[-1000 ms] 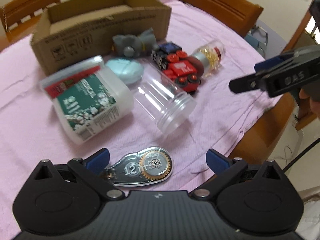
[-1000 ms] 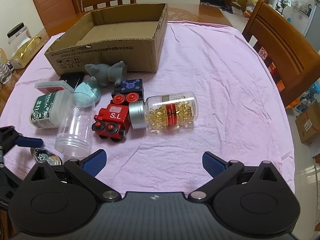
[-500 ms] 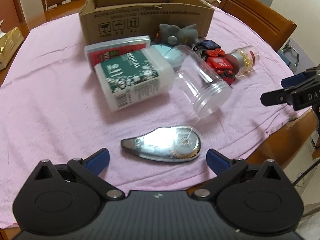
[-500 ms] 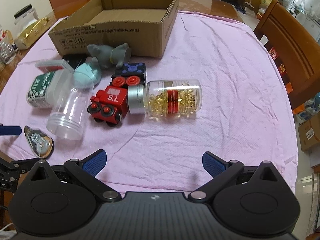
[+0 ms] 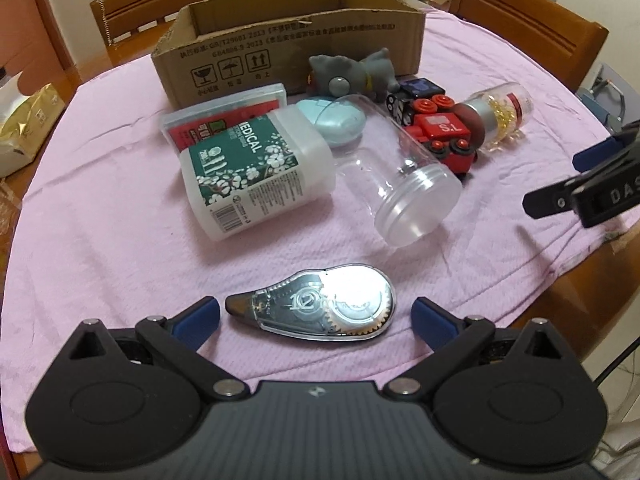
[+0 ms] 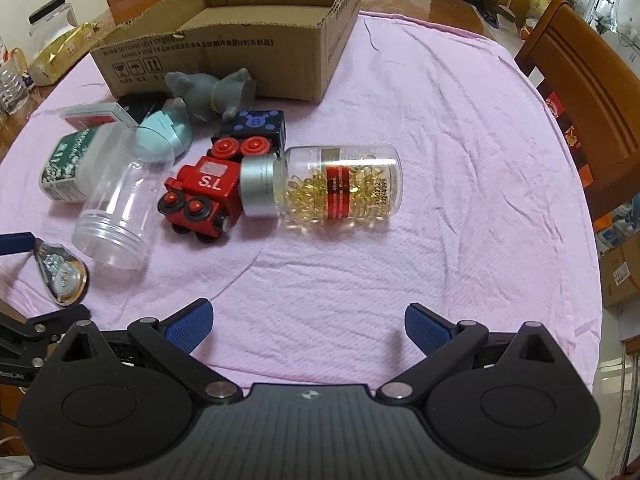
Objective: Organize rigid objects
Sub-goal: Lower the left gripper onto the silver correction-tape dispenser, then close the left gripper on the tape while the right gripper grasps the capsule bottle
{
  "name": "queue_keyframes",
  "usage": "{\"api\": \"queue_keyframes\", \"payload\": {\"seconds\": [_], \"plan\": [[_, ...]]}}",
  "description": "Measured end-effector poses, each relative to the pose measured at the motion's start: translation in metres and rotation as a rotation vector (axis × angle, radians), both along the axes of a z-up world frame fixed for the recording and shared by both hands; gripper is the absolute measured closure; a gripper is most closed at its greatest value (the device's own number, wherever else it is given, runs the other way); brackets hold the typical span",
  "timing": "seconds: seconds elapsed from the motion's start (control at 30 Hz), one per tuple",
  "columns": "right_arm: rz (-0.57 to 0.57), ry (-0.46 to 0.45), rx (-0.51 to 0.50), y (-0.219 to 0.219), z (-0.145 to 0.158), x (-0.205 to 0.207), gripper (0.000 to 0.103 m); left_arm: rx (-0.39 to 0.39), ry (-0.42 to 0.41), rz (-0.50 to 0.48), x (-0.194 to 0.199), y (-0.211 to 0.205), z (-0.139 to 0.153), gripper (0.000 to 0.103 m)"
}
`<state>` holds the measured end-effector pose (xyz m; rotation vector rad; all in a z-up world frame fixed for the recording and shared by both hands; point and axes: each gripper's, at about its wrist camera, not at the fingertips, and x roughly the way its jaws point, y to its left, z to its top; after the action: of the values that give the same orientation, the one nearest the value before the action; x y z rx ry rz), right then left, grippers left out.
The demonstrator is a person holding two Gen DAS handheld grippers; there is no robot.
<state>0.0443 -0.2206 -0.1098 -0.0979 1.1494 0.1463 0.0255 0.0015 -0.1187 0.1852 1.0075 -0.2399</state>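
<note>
Left wrist first: left gripper (image 5: 316,316) spread wide, nothing held, hovering low with the correction tape (image 5: 316,310) lying flat between the blue pads (image 5: 198,318), apart from both. Beyond it, on the pink cloth (image 5: 100,240): white medical bottle (image 5: 256,176) on its side, clear jar (image 5: 396,172) on its side with mouth toward camera, the two close side by side. Behind those, flat red-label case (image 5: 228,114), pale blue oval piece (image 5: 334,120), grey toy animal (image 5: 352,74), red toy train (image 5: 440,132), capsule bottle (image 5: 500,114), all bunched in front of the cardboard box (image 5: 292,48). Right gripper (image 5: 560,178) visible at far right edge, over the table edge.

Right wrist next: right gripper (image 6: 308,326) also released, pads wide apart, empty, over bare cloth (image 6: 440,160). Capsule bottle (image 6: 324,186) on its side ahead, silver cap touching the red train (image 6: 200,196). Dark blue block (image 6: 252,126) just behind the train. Clear jar (image 6: 120,200) left of the train, medical bottle (image 6: 70,168) further left. Correction tape (image 6: 60,272) at lower left next to a left gripper pad (image 6: 16,242). Cardboard box (image 6: 240,44) at the back, open top, inside looks empty.
</note>
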Motion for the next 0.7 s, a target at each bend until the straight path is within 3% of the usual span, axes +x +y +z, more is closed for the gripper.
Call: {"api": "queue_keyframes", "payload": {"seconds": [0.13,0.6,0.7], "plan": [[0.021,0.004,-0.008,0.001,-0.006,0.005,0.0,-0.029,-0.008,0.014,-0.001,0.001,0.001,0.014],[0.082,-0.019,-0.015,0.0,-0.013,0.009,0.0,-0.013,-0.021,0.23,0.018,0.044,0.0,0.013],[0.036,-0.043,-0.075,-0.002,-0.007,0.015,0.0,-0.011,-0.022,0.233,0.018,0.045,0.0,0.013]]}}
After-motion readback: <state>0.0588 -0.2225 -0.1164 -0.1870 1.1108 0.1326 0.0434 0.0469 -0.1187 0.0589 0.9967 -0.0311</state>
